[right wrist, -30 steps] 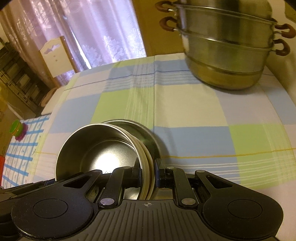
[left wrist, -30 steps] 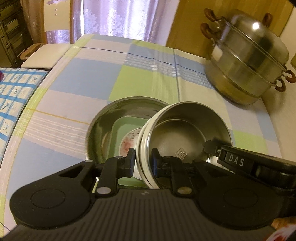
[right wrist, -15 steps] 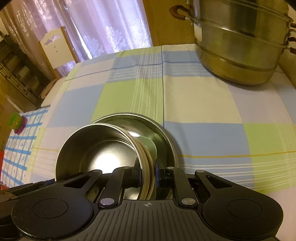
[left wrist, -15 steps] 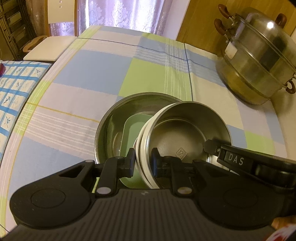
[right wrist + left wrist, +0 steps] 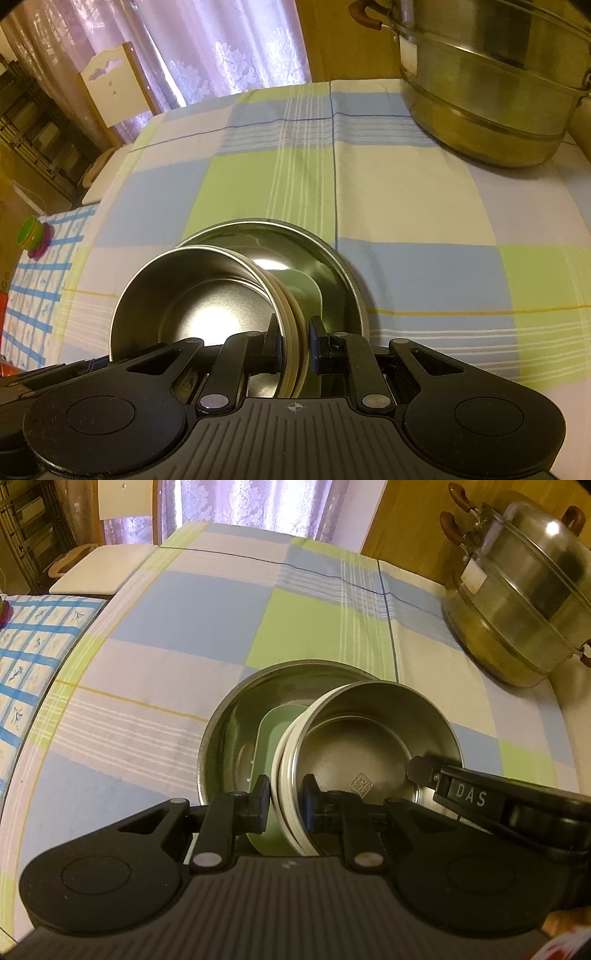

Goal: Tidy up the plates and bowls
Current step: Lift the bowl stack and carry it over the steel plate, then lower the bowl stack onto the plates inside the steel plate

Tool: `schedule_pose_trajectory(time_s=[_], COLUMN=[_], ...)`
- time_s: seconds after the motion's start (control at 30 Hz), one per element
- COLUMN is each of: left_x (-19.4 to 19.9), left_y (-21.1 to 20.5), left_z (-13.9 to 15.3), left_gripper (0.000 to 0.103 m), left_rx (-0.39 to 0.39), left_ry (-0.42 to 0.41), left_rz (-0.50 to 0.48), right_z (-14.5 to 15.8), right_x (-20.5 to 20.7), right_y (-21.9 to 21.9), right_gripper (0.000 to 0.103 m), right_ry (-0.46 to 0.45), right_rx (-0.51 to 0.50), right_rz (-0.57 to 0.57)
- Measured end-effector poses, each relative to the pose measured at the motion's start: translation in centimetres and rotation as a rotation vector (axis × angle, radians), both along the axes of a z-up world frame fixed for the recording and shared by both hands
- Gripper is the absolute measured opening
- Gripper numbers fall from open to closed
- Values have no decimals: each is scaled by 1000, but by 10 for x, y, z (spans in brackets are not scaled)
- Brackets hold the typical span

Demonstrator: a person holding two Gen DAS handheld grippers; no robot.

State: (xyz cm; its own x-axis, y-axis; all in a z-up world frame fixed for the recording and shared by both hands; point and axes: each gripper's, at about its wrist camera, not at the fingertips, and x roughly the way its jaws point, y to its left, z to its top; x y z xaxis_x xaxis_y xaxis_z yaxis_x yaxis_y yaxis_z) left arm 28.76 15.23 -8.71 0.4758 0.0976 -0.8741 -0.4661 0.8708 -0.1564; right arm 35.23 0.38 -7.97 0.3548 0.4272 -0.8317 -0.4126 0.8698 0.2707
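Both grippers hold a steel bowl with a white outer rim (image 5: pixel 373 738) by opposite sides of its rim. My left gripper (image 5: pixel 286 799) is shut on its left rim. My right gripper (image 5: pixel 293 347) is shut on its right rim; the bowl (image 5: pixel 192 295) fills the left of the right wrist view. The right gripper's body also shows in the left wrist view (image 5: pixel 480 794). The bowl hangs tilted over a wide steel basin (image 5: pixel 251 701) on the checked tablecloth. A pale green square plate (image 5: pixel 271 734) lies inside the basin, also in the right wrist view (image 5: pixel 304 286).
A tall stacked steel steamer pot (image 5: pixel 517 598) with brown handles stands at the far right of the table, also in the right wrist view (image 5: pixel 491 85). A chair (image 5: pixel 107 92) and curtains are beyond the far edge. A blue checked cloth (image 5: pixel 22 657) lies left.
Both grippers and the held bowl have moved forward over the basin. The steamer pot now looks nearer. The grip on the bowl is unchanged.
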Motion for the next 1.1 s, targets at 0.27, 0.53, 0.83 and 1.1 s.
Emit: schedule_pose_trajectory(time_s=[0.27, 0.53, 0.83, 1.1], left_x=[3, 5, 9, 11], left_y=[5, 8, 10, 11], left_z=[-1, -1, -1, -2], left_gripper=[17, 17, 17, 17], left_rx=[-9, -19, -23, -19], left_ry=[10, 24, 34, 34], left_rz=[1, -2, -28, -50], right_z=[-1, 1, 1, 1], right_x=[3, 4, 6, 7], right_y=[5, 8, 9, 10], right_gripper=[14, 14, 14, 14], right_ry=[2, 11, 24, 31], right_rx=[-10, -21, -33, -45], right_rz=[12, 19, 19, 11])
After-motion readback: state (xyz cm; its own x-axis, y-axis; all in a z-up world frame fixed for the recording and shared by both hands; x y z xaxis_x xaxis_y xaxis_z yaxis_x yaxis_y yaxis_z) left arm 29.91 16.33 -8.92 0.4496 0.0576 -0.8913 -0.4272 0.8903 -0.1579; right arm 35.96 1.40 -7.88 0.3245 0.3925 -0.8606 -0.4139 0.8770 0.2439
